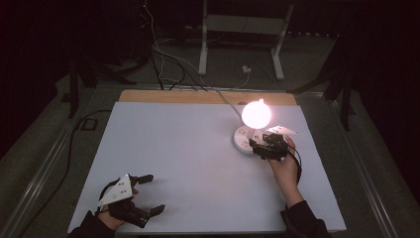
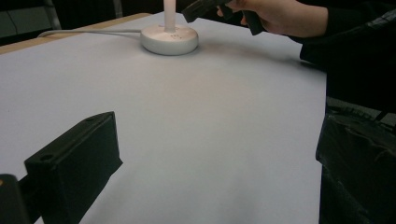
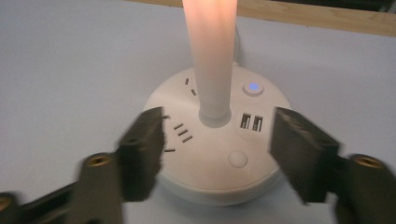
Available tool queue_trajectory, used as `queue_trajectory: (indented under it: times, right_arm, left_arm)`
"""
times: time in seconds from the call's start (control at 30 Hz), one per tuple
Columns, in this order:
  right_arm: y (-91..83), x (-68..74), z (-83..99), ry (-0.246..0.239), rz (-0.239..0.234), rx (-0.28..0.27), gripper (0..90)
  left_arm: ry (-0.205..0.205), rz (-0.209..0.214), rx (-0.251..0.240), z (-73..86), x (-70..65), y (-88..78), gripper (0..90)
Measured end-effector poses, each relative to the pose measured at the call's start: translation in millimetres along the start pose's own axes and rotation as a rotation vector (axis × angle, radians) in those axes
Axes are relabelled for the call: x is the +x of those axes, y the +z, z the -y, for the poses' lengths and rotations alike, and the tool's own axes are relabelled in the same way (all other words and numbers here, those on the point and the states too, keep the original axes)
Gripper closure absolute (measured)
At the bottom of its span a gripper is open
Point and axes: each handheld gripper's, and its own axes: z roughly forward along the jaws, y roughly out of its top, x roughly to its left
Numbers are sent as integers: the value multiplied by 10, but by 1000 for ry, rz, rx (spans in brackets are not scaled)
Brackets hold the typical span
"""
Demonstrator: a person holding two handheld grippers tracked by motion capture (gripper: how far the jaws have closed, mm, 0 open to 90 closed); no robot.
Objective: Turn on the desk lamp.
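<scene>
right claw [image 3: 217,154] spread | lamp base [image 3: 212,161] between jaws | left claw [image 1: 143,194] spread, well apart

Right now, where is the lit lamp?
In the high view the lamp stands on the white table's far right part, just ahead of the right gripper, whose open jaws flank its round base.

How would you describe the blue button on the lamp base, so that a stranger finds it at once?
On the white table, find the lit lamp at the far right. In the right gripper view, its round base carries sockets, two USB ports and two round buttons. The blue button glows; the plain button does not.
</scene>
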Motion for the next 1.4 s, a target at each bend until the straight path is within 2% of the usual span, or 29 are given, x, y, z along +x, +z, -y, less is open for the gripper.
queue_trajectory:
  times: [0.1,0.13,0.2,0.27,0.3,0.37,0.63,0.83,1.1,1.4]
  right_arm:
    - [-28,12,-25,10,-34,-8,133]
    - [-38,15,-30,16,-48,-9,128]
    - [-73,34,-30,19,-72,-46,22]
    - [-106,51,-46,24,-112,-48,14]
    - [-121,57,-50,25,-117,-55,2]
    - [-156,73,-68,9,-146,-38,0]
    - [-271,102,-101,-36,-165,-12,0]
    - [-326,125,-71,-51,-184,-5,0]
    - [-449,146,74,-80,-195,-33,0]
    - [-566,173,295,-115,-212,-17,0]
  left_arm:
    - [0,-1,-1,0,1,-1,4]
    - [2,0,-1,-1,2,-2,3]
    - [2,-1,-1,-1,1,-1,4]
    - [-2,-1,0,1,0,1,3]
    - [-1,-1,0,0,0,2,3]
    - [0,0,-2,-1,0,2,3]
    - [3,3,-2,-2,3,-2,4]
    - [-3,5,-3,2,4,-7,3]
    - [-1,5,-6,-1,5,-14,3]
    - [0,1,-2,6,-1,-26,3]
